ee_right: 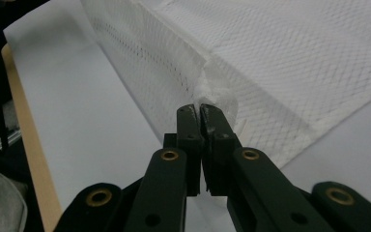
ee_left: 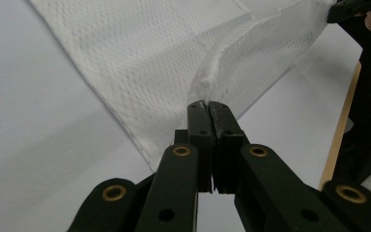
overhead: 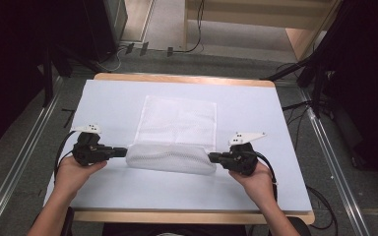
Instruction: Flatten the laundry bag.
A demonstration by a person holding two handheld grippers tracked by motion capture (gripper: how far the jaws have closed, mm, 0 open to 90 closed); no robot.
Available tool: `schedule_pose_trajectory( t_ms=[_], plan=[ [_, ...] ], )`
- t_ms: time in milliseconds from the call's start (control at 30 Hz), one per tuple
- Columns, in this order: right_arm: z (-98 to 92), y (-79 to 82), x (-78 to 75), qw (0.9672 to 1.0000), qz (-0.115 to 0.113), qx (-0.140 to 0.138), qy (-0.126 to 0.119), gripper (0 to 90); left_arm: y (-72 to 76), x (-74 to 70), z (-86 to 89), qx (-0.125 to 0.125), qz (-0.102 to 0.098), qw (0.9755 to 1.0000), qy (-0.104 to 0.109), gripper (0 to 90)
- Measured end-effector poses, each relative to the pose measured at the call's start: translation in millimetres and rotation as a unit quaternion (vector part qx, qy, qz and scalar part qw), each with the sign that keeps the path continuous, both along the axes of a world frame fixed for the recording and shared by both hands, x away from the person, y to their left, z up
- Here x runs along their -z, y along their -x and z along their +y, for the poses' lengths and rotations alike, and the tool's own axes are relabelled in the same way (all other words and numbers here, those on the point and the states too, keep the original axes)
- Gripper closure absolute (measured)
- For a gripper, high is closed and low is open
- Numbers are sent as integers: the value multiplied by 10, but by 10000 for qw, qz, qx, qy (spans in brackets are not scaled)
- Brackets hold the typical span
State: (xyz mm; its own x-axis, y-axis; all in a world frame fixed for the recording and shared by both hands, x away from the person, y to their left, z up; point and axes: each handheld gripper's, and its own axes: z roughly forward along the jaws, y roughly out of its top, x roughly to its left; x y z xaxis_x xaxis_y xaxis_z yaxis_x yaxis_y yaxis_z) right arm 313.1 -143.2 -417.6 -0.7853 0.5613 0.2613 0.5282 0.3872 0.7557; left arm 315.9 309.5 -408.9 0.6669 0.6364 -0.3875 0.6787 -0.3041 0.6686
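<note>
A white mesh cloth point(overhead: 177, 120) lies in the middle of the table, its near edge lifted into a raised fold point(overhead: 172, 158). My left gripper point(overhead: 126, 151) is shut on the fold's left corner. My right gripper point(overhead: 210, 157) is shut on the right corner. In the left gripper view the black jaws point(ee_left: 207, 105) pinch the cloth point(ee_left: 149, 53), which stretches away to the other gripper point(ee_left: 352, 7) at the top right. In the right gripper view my jaws point(ee_right: 198, 108) clamp a bunched corner of the cloth point(ee_right: 290, 63).
The table has a white cover point(overhead: 108, 105) with a wooden edge point(overhead: 187, 216) showing at the front and back. Dark stands and cables point(overhead: 320, 73) flank the table. A metal rail point(overhead: 15, 162) runs along the floor on the left.
</note>
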Motion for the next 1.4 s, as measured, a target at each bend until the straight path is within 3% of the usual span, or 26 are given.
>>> schedule_pose_trajectory(
  t_ms=[533,733,800,867,967,1067,1200,1400],
  plan=[
    [-54,220,-2,9992,-145,-357,-62,868,266,25,65,3,92,10000,-23,900],
    [-72,265,-20,9987,-245,-433,-107,758,361,63,84,111,175,9997,-87,897],
    [-84,279,-31,9986,-298,-431,-123,730,380,65,102,213,227,9995,40,831],
    [-101,292,-40,9984,-328,-416,-183,680,395,38,123,232,125,9995,146,662],
    [-140,320,-70,9980,-391,-391,-304,657,400,-34,154,204,-80,9994,279,632],
    [-183,334,-114,9976,-484,-321,-379,664,382,-74,205,97,-160,9989,429,616],
    [-232,307,-136,9979,-487,-127,-405,683,280,-62,203,-35,-82,9998,196,627],
    [-218,201,-74,9989,-419,48,-212,692,91,-11,135,-196,115,9997,-92,624]
  ],
)
